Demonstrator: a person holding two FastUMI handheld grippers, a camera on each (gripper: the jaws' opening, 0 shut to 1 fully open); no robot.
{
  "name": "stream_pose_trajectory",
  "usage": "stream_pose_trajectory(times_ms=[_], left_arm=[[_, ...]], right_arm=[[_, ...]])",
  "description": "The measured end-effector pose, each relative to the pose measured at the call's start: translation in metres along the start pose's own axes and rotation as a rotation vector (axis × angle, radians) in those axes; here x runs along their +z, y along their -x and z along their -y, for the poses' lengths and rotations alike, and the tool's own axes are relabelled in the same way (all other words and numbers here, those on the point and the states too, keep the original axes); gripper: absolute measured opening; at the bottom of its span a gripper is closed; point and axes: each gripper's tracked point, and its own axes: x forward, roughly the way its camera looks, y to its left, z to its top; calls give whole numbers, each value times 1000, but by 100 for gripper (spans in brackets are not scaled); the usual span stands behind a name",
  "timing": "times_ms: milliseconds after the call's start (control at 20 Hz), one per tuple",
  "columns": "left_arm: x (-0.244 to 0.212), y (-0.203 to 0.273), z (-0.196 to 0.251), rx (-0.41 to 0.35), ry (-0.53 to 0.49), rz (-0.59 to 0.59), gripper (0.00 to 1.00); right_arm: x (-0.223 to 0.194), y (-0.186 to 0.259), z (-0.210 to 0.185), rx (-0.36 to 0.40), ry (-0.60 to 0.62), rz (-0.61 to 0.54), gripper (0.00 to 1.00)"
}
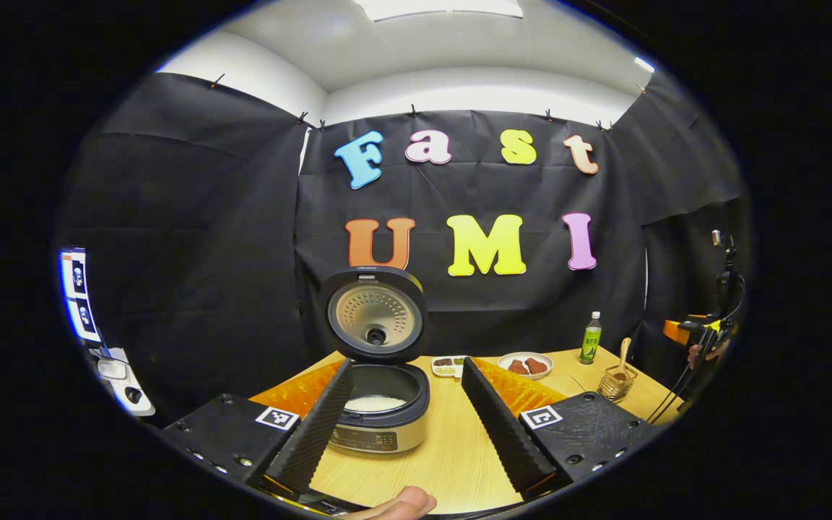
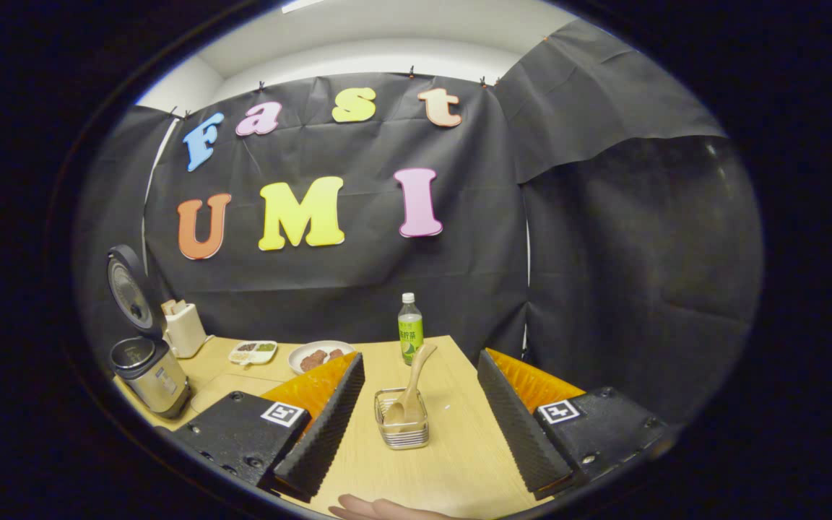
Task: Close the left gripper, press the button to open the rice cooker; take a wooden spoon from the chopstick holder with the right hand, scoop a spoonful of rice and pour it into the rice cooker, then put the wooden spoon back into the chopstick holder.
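Note:
The rice cooker [image 1: 380, 422] stands open on the wooden table, lid [image 1: 376, 314] raised upright and white rice [image 1: 375, 403] in its pot. My left gripper [image 1: 409, 368] is open, its fingers reaching either side of the cooker's right half without touching it. The wooden spoon [image 2: 413, 386] leans handle-up in the wire chopstick holder [image 2: 403, 432]. My right gripper [image 2: 422, 357] is open a short way in front of the holder, which sits between its fingers. The cooker [image 2: 150, 370] shows far left in the right gripper view. The holder [image 1: 617, 384] with the spoon [image 1: 625, 355] stands at the table's right.
A green bottle [image 2: 409, 328], a plate of reddish food [image 2: 318, 355] and a small divided dish [image 2: 253, 352] line the table's back edge. A white container [image 2: 185, 328] stands behind the cooker. A hand holds the right gripper [image 1: 701, 334] past the table's right edge.

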Motion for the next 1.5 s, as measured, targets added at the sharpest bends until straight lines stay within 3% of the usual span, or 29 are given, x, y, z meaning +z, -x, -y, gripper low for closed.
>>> stream_pose_trajectory(times_ms=[300,650,800,1200,1300,1350,1450,1500], left_arm=[[-11,10,25,-48,-22,38,96],[-21,-2,34,-43,-70,51,96],[-29,-13,39,-61,-77,43,96],[-48,-38,40,-83,-56,-1,96],[-54,-41,44,-104,-45,-13,96],[-57,-42,45,-111,-41,-17,96],[-64,-43,50,-124,-46,-26,96],[-67,-43,53,-135,-55,-30,96]], right_arm=[[-34,-74,-5,61,-16,-98,100],[-86,-156,13,11,29,-181,100],[-104,-178,5,57,0,-237,99],[-106,-212,1,150,-77,-310,84],[-112,-216,-2,157,-72,-338,74],[-114,-217,-7,168,-72,-348,78],[-120,-223,-10,179,-66,-375,65],[-120,-221,-14,193,-71,-384,64]])
